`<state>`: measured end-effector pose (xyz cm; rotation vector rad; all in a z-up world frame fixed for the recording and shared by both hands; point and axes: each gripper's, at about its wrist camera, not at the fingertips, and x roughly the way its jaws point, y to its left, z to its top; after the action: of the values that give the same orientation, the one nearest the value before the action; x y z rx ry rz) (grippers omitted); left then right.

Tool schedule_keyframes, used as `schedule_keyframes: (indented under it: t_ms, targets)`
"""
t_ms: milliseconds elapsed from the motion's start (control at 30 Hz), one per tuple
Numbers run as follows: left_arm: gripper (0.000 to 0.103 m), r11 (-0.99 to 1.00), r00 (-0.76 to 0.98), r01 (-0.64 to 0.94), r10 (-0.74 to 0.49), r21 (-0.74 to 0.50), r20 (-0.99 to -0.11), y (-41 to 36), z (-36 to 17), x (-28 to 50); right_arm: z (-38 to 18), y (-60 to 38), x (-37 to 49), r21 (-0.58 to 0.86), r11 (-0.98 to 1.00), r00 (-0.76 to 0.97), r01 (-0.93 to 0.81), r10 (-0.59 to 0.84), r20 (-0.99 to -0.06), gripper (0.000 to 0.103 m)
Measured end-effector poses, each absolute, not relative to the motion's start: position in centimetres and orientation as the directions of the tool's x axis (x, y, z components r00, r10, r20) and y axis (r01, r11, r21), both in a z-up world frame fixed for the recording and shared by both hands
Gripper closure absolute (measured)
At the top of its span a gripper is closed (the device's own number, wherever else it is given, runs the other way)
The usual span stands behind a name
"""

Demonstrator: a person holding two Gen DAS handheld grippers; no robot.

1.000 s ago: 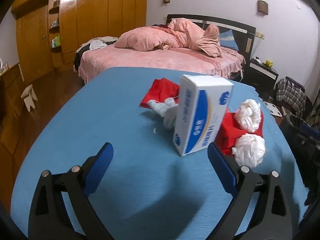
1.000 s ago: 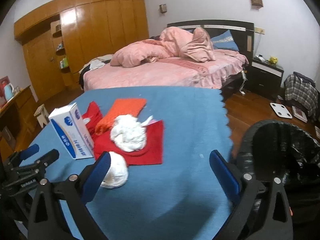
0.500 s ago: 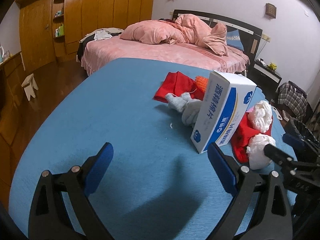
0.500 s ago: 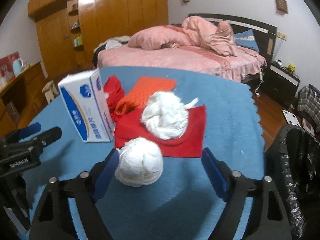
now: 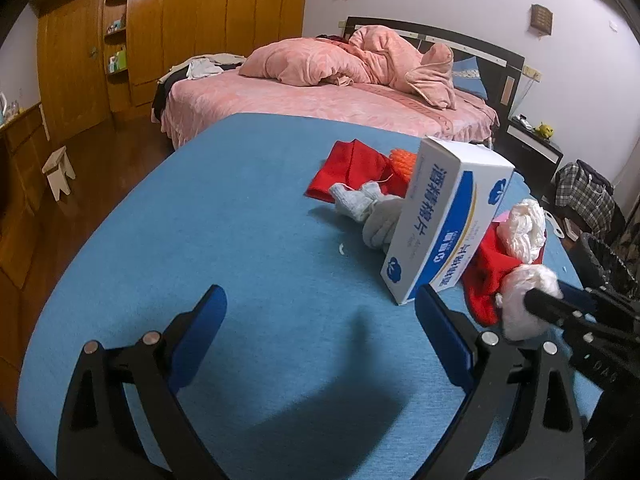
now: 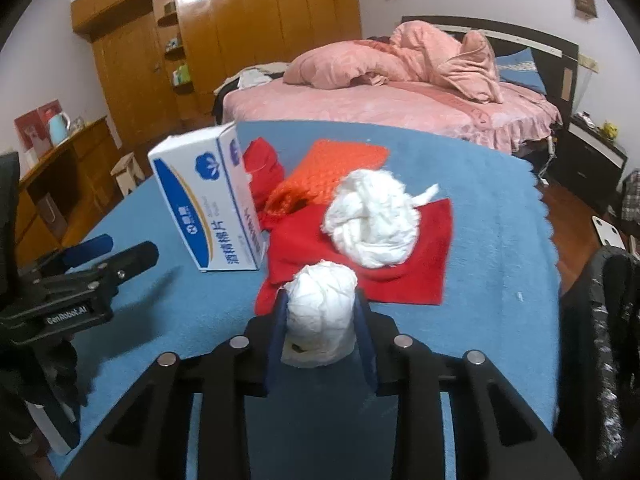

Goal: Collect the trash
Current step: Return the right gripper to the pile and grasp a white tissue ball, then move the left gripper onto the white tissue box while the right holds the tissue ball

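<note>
A crumpled white paper ball (image 6: 322,312) sits at the near edge of a red cloth (image 6: 424,248) on the blue table (image 6: 492,208). My right gripper (image 6: 321,316) has its jaws closing around this ball, and both blue pads touch its sides. In the left wrist view the same ball (image 5: 520,300) shows with the right gripper (image 5: 556,300) on it. A larger white paper wad (image 6: 372,220) lies on the red cloth behind. My left gripper (image 5: 318,300) hangs open over bare table, holding nothing, to the left of a white-and-blue box (image 5: 448,224).
The box (image 6: 212,204) stands tilted beside an orange cloth (image 6: 336,168) and a grey sock (image 5: 368,208). A black bin bag (image 6: 600,320) gapes past the table's right edge. A pink bed (image 6: 400,108) and wooden cupboards stand behind.
My right gripper came forward and down onto the near paper ball, and its wide jaws narrowed until they touch it. The left gripper stayed open and hardly moved.
</note>
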<state>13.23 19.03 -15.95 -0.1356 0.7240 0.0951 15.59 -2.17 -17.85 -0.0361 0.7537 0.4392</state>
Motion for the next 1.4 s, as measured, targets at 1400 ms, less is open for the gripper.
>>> schedule_keyframes:
  t_ms: [1400]
  targets:
    - [0.043,0.985,0.787,-0.119,0.017,-0.125,-0.617,12.1,-14.8,17.6,-18.1,-8.4,18.7,0.092,0.973,0.716,-0.213,0.22,-0.663,0.071]
